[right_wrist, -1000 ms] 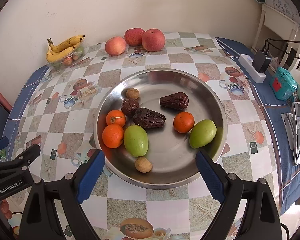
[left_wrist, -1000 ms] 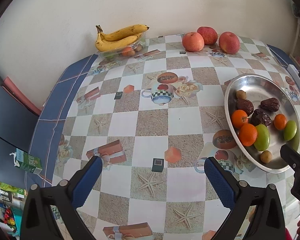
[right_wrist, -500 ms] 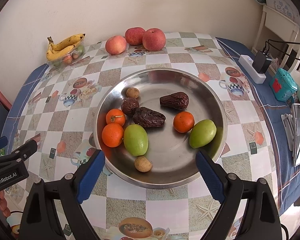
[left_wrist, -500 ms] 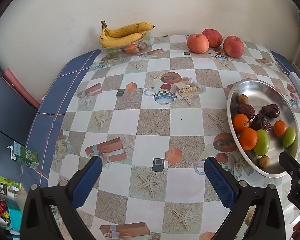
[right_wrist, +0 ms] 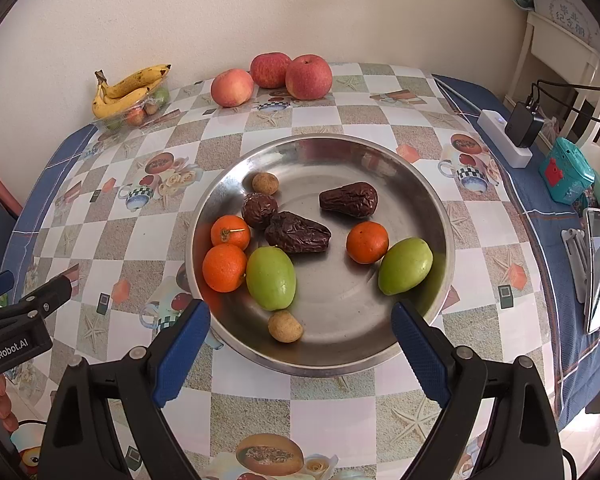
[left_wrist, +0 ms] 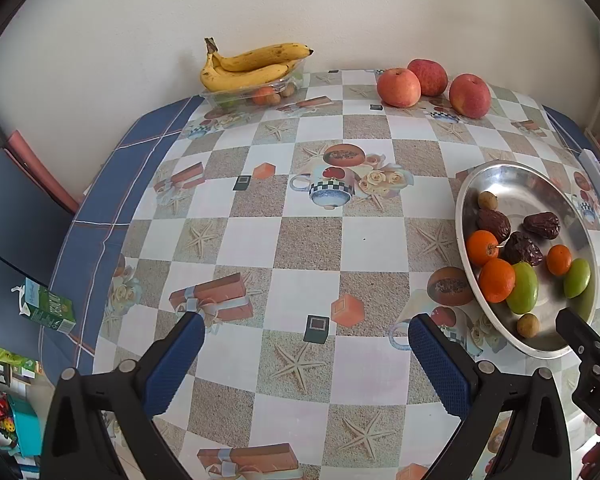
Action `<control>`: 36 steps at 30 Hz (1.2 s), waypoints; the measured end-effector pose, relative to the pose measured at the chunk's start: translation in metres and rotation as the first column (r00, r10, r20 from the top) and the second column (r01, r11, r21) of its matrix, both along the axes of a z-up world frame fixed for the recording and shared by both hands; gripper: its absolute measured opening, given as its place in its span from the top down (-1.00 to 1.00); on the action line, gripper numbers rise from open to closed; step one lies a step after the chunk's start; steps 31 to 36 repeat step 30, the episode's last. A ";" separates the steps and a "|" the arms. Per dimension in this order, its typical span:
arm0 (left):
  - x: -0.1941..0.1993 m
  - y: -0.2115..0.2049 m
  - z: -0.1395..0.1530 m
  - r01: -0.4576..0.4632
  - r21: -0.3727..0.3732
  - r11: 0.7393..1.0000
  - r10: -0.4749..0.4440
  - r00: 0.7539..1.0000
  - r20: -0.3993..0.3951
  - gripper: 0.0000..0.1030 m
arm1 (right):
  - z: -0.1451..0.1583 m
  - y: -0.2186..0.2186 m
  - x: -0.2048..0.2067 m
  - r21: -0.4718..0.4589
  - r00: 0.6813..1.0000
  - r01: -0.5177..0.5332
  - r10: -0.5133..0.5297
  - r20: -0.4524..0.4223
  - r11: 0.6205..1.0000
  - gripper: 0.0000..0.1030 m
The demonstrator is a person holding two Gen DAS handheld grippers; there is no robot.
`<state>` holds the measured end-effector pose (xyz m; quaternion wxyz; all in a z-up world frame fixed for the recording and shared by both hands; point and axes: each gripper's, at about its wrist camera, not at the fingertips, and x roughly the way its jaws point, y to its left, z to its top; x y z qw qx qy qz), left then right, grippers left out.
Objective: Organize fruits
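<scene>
A steel dish holds three oranges, two green fruits, three dark dates and two small brown fruits. The dish also shows at the right of the left wrist view. Three apples and a clear tray with bananas stand at the table's back edge. My right gripper is open and empty over the dish's near rim. My left gripper is open and empty above the tablecloth, left of the dish.
A white power strip with a black charger, a teal box and a phone lie on the table's right side. A green carton lies off the table's left edge. The wall runs behind the table.
My left gripper has drawn back and risen a little, so more of the table's back edge shows. My right gripper has hardly moved.
</scene>
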<state>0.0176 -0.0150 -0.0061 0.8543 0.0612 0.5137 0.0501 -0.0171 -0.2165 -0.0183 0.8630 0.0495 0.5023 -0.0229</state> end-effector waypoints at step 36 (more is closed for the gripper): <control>0.000 0.001 -0.003 -0.011 0.003 1.000 0.011 1.000 -0.004 -1.00 | -0.006 0.001 0.002 -0.007 1.000 -0.006 0.006 -0.027 1.000 -0.79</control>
